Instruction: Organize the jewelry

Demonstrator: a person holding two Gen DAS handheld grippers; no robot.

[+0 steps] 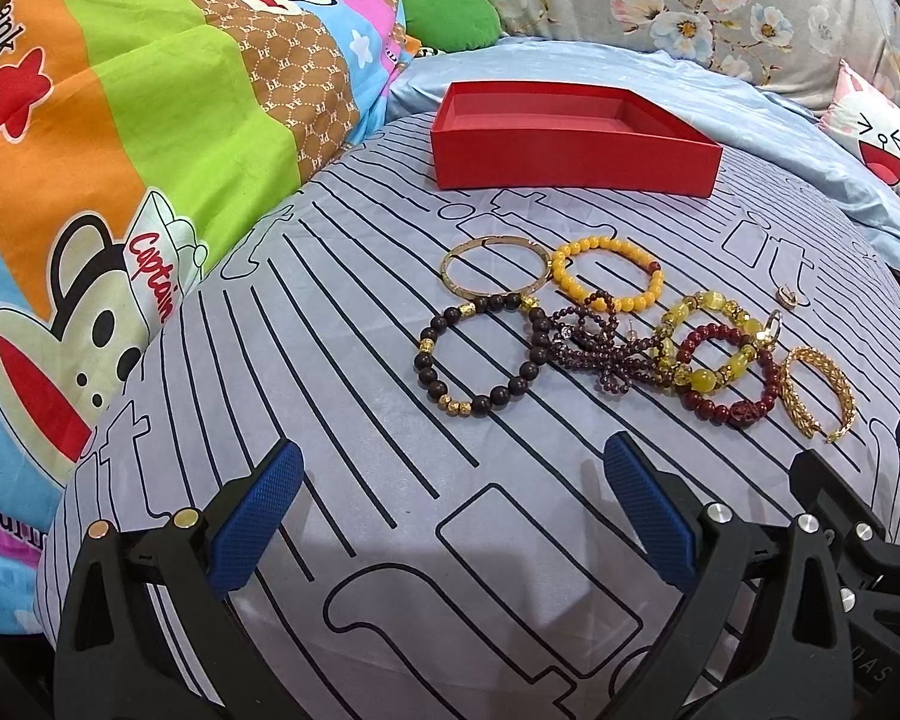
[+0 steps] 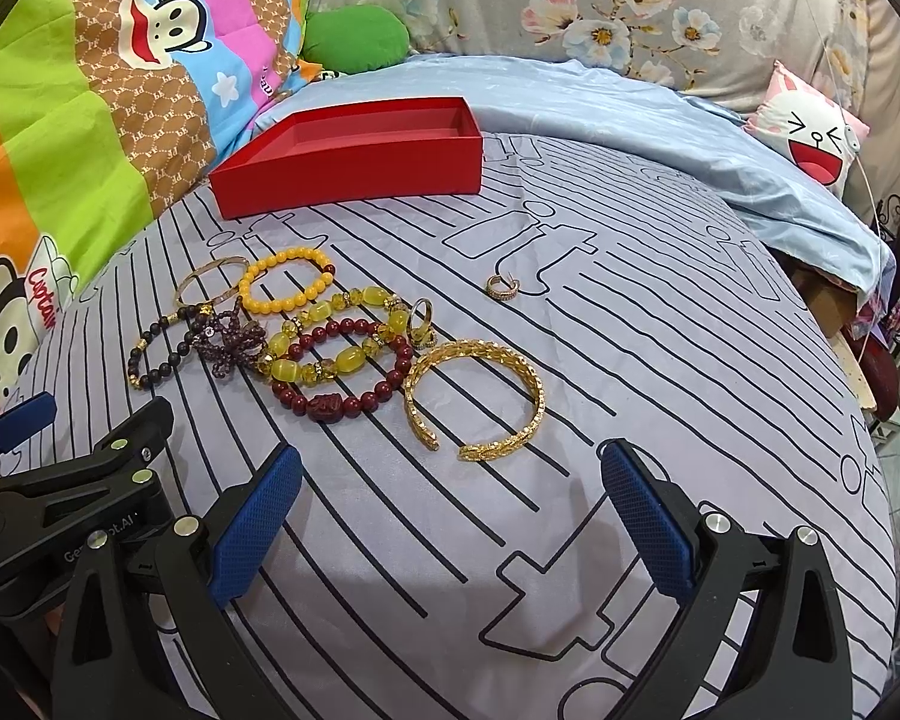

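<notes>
Jewelry lies clustered in the middle of a grey line-patterned bed cover (image 1: pixel 342 420), between the two grippers and a red box (image 1: pixel 576 144) that sits empty toward the cover's far edge. In the cluster are a thin gold bangle (image 1: pixel 495 267), a yellow bead bracelet (image 1: pixel 607 275), a dark bead bracelet (image 1: pixel 480 357), a purple bead strand (image 1: pixel 594 342), a yellow-green bead bracelet (image 2: pixel 336 336) overlapping a red bead bracelet (image 2: pixel 345 369), and an open gold cuff (image 2: pixel 477 396) at the right end. A small gold ring (image 2: pixel 501 287) rests apart, nearer the cover's right edge.

The left gripper (image 1: pixel 453 510) hovers low over the near part of the cover, pointing forward at the dark bead bracelet, its blue-padded fingers spread wide and holding nothing. The right gripper (image 2: pixel 450 510) sits just beside it, aimed at the gold cuff, jaws equally wide apart and empty.
</notes>
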